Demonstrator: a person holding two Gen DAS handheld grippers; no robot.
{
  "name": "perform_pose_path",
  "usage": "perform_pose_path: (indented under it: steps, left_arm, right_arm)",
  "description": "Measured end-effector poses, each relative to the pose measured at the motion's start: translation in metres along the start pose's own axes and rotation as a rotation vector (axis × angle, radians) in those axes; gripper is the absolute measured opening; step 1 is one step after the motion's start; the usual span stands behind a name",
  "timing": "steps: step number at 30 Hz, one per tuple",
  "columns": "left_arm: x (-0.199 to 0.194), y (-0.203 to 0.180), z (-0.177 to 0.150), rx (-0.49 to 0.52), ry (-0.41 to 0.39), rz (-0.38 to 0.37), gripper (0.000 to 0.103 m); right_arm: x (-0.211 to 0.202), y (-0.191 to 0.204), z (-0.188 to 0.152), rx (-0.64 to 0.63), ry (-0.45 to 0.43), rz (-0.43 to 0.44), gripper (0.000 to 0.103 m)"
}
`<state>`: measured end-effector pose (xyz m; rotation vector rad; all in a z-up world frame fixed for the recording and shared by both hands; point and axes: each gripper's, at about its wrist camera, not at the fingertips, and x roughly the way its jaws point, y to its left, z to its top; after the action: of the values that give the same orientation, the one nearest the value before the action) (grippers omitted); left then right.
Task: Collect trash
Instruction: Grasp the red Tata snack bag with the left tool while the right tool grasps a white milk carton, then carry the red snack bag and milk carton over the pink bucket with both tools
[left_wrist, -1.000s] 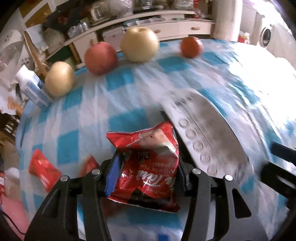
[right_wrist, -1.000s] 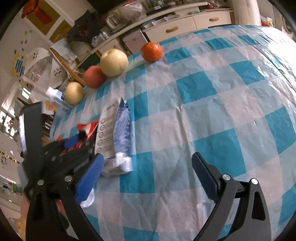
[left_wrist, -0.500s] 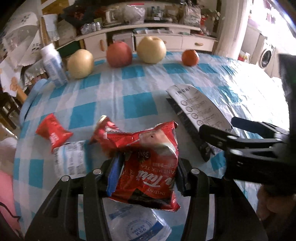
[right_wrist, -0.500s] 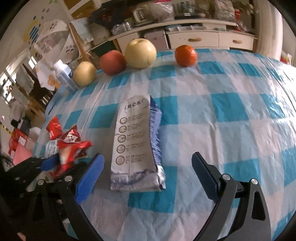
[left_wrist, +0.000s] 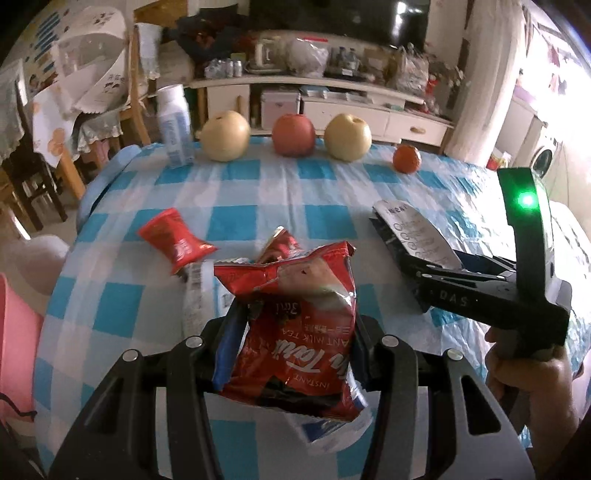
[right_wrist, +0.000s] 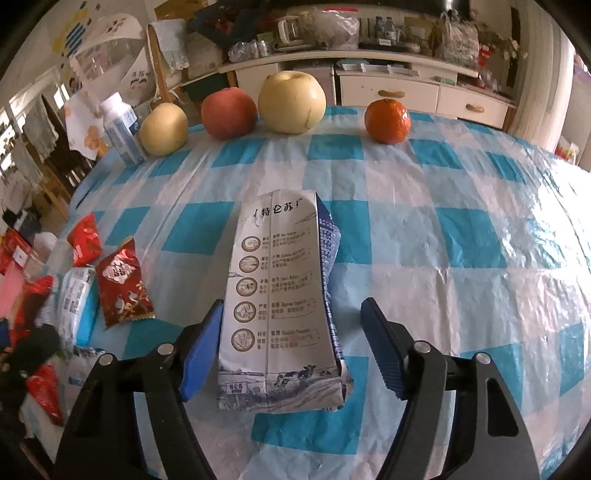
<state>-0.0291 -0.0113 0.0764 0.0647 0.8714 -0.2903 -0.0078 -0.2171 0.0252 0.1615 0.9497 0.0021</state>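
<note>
My left gripper (left_wrist: 291, 350) is shut on a red milk tea packet (left_wrist: 295, 332) and holds it above the checked tablecloth. My right gripper (right_wrist: 291, 343) is open, with a flattened white and blue milk carton (right_wrist: 280, 306) lying on the table between its fingers; the carton also shows in the left wrist view (left_wrist: 413, 232). More trash lies at the left: a red wrapper (right_wrist: 122, 286), a small red packet (left_wrist: 173, 240), and a crushed white carton (right_wrist: 75, 299).
A pear (right_wrist: 164, 129), a red apple (right_wrist: 229, 112), a second pear (right_wrist: 291, 101) and an orange (right_wrist: 388, 120) stand in a row at the table's far edge (right_wrist: 480, 129), with a white bottle (right_wrist: 122, 129) beside them. A pink bin (left_wrist: 14, 343) stands at the left.
My left gripper has pulled back and up with the red packet. My right gripper has moved in around the near end of the milk carton, still open.
</note>
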Motion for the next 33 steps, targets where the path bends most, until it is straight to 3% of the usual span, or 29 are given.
perform_pose_path:
  steps: [9,12,14,18,33]
  left_arm:
    - [-0.007,0.033,-0.009,-0.027,-0.029,0.01,0.051]
    - [-0.009,0.044,-0.009,-0.038,-0.041,0.011,0.051]
    - [-0.011,0.052,-0.009,-0.05,-0.044,0.011,0.051]
    - [-0.014,0.069,-0.012,-0.078,-0.049,0.012,0.051]
    - [-0.031,0.119,-0.021,-0.125,-0.065,0.019,0.052]
  right_arm:
    - [0.007,0.007,0.001,-0.041,-0.01,-0.059,0.075]
    - [0.008,0.008,0.001,-0.042,-0.016,-0.077,0.069]
    - [0.007,0.008,0.002,-0.035,-0.021,-0.09,0.06]
    - [0.007,0.009,0.002,-0.03,-0.027,-0.095,0.057]
    - [-0.024,0.031,0.001,-0.008,-0.115,0.01,0.056]
